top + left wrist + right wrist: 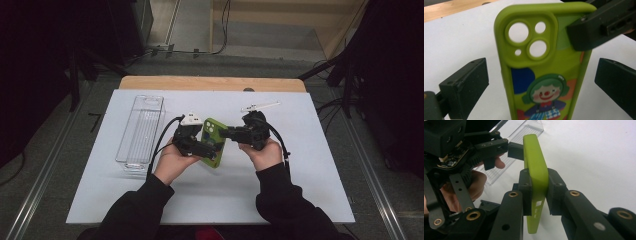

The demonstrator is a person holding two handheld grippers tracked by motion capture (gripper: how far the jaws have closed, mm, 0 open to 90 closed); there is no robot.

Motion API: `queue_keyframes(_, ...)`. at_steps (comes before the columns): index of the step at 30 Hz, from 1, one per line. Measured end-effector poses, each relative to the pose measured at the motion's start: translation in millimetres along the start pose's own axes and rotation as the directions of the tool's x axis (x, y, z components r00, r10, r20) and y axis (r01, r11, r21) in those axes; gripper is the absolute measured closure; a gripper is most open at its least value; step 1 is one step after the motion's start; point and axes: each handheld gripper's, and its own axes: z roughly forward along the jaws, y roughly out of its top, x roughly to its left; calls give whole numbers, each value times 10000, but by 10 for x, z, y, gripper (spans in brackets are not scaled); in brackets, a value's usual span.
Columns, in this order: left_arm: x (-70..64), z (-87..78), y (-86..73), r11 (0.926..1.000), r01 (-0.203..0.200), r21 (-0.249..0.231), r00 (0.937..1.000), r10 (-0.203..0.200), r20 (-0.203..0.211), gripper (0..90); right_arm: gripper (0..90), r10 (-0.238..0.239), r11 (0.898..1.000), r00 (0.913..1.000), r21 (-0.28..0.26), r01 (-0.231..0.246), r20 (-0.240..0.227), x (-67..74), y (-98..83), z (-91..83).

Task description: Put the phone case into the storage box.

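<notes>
Phone case [213, 141] (lime green, clown print) hung over the white table [300, 170] between both hands, right gripper [537, 187] pinching its edge across the thickness, left gripper [539, 82] spread wide around its width without touching, long axis running along those jaws.

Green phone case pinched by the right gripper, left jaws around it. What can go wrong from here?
1. The right gripper pinches the green phone case only at one edge; the case may twist or slip out.
2. The left gripper is open and both pads stand clear of the case; closing off-centre could knock it.
3. The clear tray lies close by the left hand.
</notes>
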Motion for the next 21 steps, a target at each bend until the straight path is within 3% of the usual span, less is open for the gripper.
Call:
queue_keyframes(16, -74, 63, -15, 10000, 7, 78, 9992, -4, -411, 0, 746, 130, 9999, 9996, -20, -131, -257, 66, -21, 54)
queue_keyframes(21, -88, 65, -26, 10000, -60, 71, 9983, 64, -579, 59, 746, 149, 9999, 9993, 1, -149, -338, 86, -26, 69)
